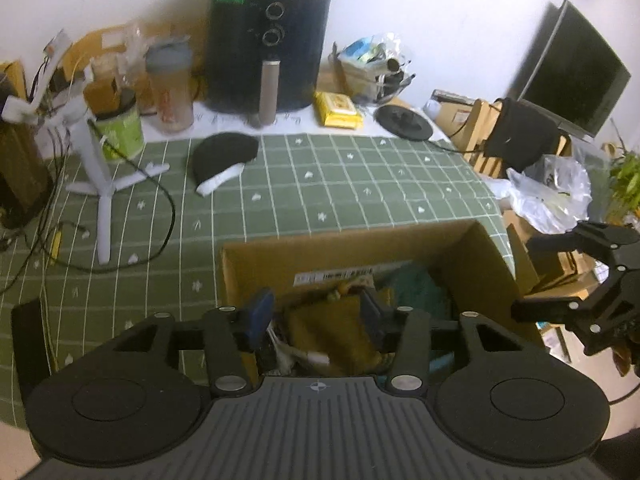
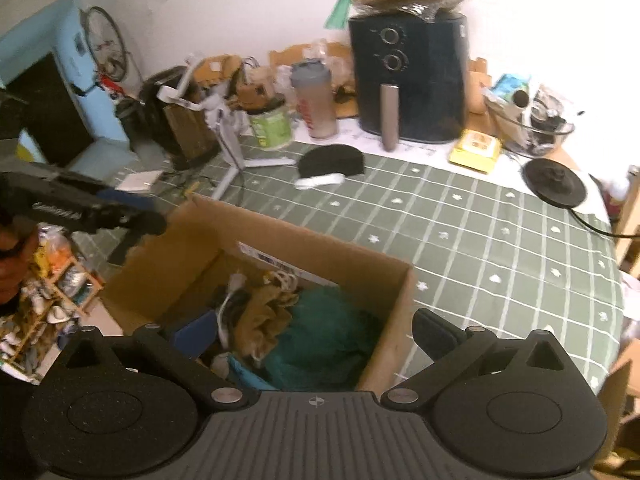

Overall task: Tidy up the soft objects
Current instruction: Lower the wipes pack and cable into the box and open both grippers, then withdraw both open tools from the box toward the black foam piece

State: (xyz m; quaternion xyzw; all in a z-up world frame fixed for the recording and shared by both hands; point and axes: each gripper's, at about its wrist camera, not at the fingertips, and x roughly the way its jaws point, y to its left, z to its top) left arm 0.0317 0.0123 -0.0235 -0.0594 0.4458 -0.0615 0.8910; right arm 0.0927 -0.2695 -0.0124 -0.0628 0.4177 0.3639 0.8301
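Release over cardboard box [image 1: 472, 256]: left hand-held gripper [image 1: 316, 320] half open above mustard cloth [image 1: 332, 332], right hand-held gripper [image 2: 308, 332] wide open and empty; black cap [image 1: 224, 156], far on table [image 1: 360, 184], best approached low.

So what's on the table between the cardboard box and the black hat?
Nothing: only bare green checked tablecloth lies between the cardboard box and the black hat, as both wrist views show.
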